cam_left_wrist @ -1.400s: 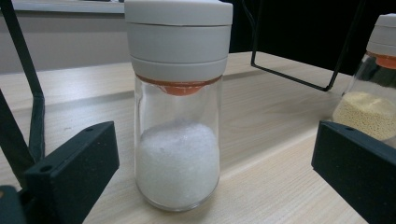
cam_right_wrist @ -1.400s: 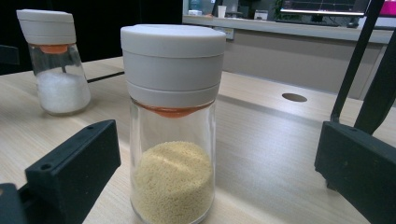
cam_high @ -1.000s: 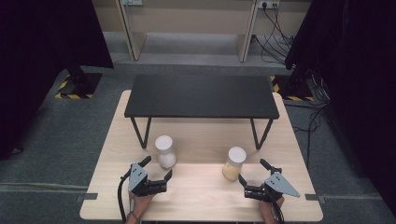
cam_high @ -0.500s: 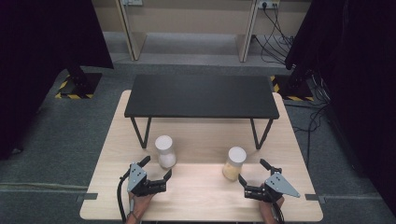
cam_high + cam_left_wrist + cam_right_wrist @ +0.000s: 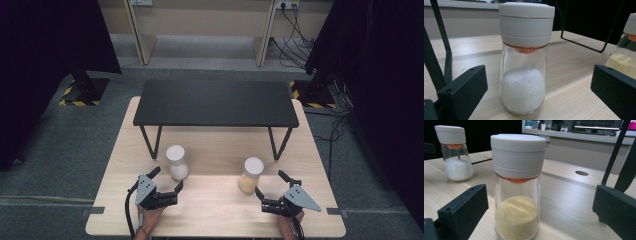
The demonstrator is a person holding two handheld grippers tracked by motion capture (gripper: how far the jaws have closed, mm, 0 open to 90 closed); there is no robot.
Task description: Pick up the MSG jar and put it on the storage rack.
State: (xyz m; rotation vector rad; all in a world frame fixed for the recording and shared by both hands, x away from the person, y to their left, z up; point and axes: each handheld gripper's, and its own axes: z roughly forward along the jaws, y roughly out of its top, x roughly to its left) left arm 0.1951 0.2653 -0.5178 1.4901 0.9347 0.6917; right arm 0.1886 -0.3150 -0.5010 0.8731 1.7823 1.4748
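So, jaws first:
Left gripper: spread wide, nothing held, lined up on the salt shaker so it sits square between them.
Right gripper: same deal, gaping open and holding nothing, aimed at the yellow-grain shaker.
Salt shaker: upright, left of middle, toward the near edge of the table, just ahead of its gripper.
Yellow-grain shaker: upright, right of middle, same row, near its own jaws.
Black shelf: spans the far edge; probably where both go.
Why: one shaker per hand looks like a two-handed grab.
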